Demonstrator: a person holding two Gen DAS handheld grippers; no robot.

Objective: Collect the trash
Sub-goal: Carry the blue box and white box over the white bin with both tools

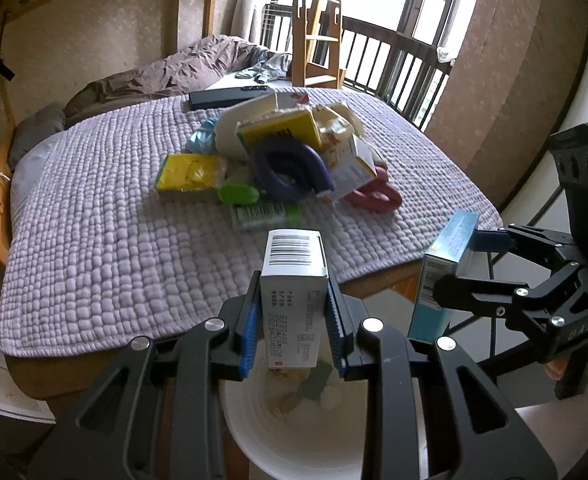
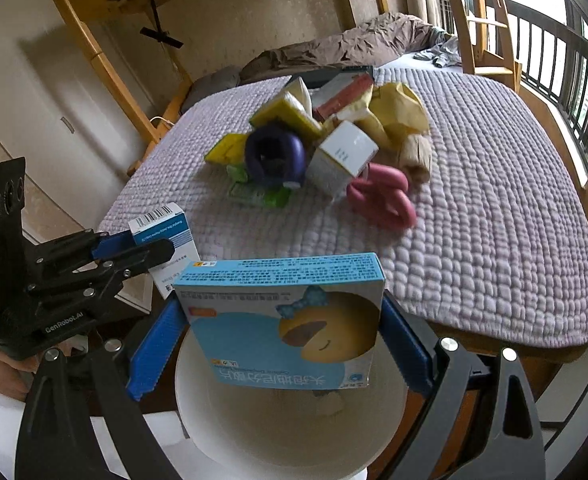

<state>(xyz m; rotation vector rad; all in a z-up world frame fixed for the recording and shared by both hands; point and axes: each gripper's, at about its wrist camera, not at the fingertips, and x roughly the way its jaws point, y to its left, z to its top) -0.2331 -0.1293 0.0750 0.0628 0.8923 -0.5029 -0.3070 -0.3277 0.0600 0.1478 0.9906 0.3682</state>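
Observation:
My left gripper [image 1: 294,312] is shut on a white medicine box [image 1: 294,280] with a barcode, held above a white bin [image 1: 294,432] that has scraps at its bottom. It also shows in the right wrist view [image 2: 161,236]. My right gripper [image 2: 281,344] is shut on a light blue box [image 2: 285,320] with a cartoon face, over the same white bin [image 2: 289,432]; the blue box shows in the left wrist view [image 1: 446,268]. A pile of trash [image 1: 285,152] lies mid-bed: yellow boxes, green packets, white cartons.
A purple ring [image 1: 289,168] and a pink ring [image 1: 374,196] lie in the pile on the quilted bed cover [image 1: 113,220]. A black flat box [image 1: 225,96] lies behind. A wooden ladder [image 1: 314,20] and a balcony railing [image 1: 406,68] stand beyond.

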